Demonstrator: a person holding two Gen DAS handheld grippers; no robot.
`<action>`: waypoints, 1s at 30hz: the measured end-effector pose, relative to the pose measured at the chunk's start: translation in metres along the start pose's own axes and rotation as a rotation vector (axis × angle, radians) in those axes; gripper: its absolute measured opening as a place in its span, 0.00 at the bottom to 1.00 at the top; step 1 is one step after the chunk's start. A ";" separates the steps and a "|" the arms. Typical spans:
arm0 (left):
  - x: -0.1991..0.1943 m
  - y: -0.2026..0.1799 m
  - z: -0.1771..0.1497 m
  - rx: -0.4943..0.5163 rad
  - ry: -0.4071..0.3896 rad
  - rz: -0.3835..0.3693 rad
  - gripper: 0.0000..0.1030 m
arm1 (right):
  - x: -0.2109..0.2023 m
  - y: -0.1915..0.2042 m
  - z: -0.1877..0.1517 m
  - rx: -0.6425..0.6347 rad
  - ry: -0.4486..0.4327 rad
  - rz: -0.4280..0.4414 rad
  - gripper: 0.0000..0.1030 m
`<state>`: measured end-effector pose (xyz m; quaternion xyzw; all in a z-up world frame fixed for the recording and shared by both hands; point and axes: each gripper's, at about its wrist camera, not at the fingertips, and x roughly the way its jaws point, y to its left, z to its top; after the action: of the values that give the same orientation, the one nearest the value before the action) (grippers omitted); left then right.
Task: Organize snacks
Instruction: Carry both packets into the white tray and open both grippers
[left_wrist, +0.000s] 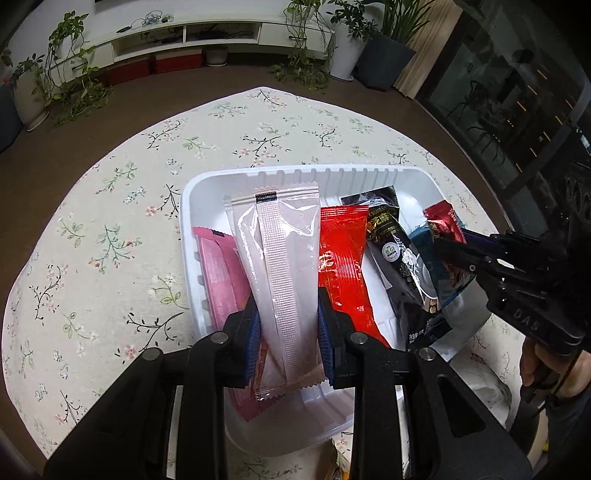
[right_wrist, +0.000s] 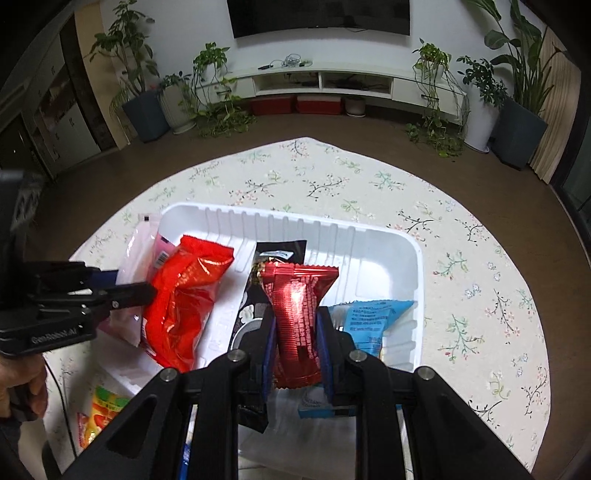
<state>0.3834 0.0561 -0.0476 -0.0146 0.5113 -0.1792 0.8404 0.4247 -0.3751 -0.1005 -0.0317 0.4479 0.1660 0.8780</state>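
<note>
A white plastic tray (left_wrist: 295, 175) (right_wrist: 369, 236) rests on the floral tablecloth. My left gripper (left_wrist: 289, 325) is shut on a long pale pink packet (left_wrist: 284, 258), held over the tray's left half. In the tray lie a pink packet (left_wrist: 218, 277), a bright red packet (left_wrist: 341, 266) (right_wrist: 184, 295), a black packet (left_wrist: 391, 240) (right_wrist: 273, 254) and a blue packet (right_wrist: 369, 314). My right gripper (right_wrist: 297, 332) (left_wrist: 448, 240) is shut on a dark red ribbed bar (right_wrist: 297, 306) (left_wrist: 441, 218), held above the tray's right half. The left gripper (right_wrist: 147, 293) shows at the left in the right wrist view.
A yellow and red snack packet (right_wrist: 103, 410) lies on the cloth near the tray's front left corner. White wrappers (left_wrist: 480, 369) lie at the tray's front right. A hand (right_wrist: 22, 387) holds the left gripper's handle. Potted plants and a white TV shelf (right_wrist: 325, 79) stand beyond the table.
</note>
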 end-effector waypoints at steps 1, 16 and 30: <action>0.001 0.000 0.000 0.000 0.002 0.000 0.24 | 0.002 0.001 0.000 -0.004 0.003 -0.003 0.21; 0.003 0.005 0.005 -0.022 0.008 -0.024 0.27 | 0.010 0.015 0.000 -0.058 0.018 -0.054 0.25; -0.004 0.005 0.003 -0.039 -0.010 -0.052 0.50 | 0.007 0.018 0.000 -0.060 0.004 -0.075 0.29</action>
<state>0.3861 0.0611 -0.0438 -0.0453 0.5099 -0.1909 0.8376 0.4232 -0.3564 -0.1047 -0.0751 0.4432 0.1461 0.8813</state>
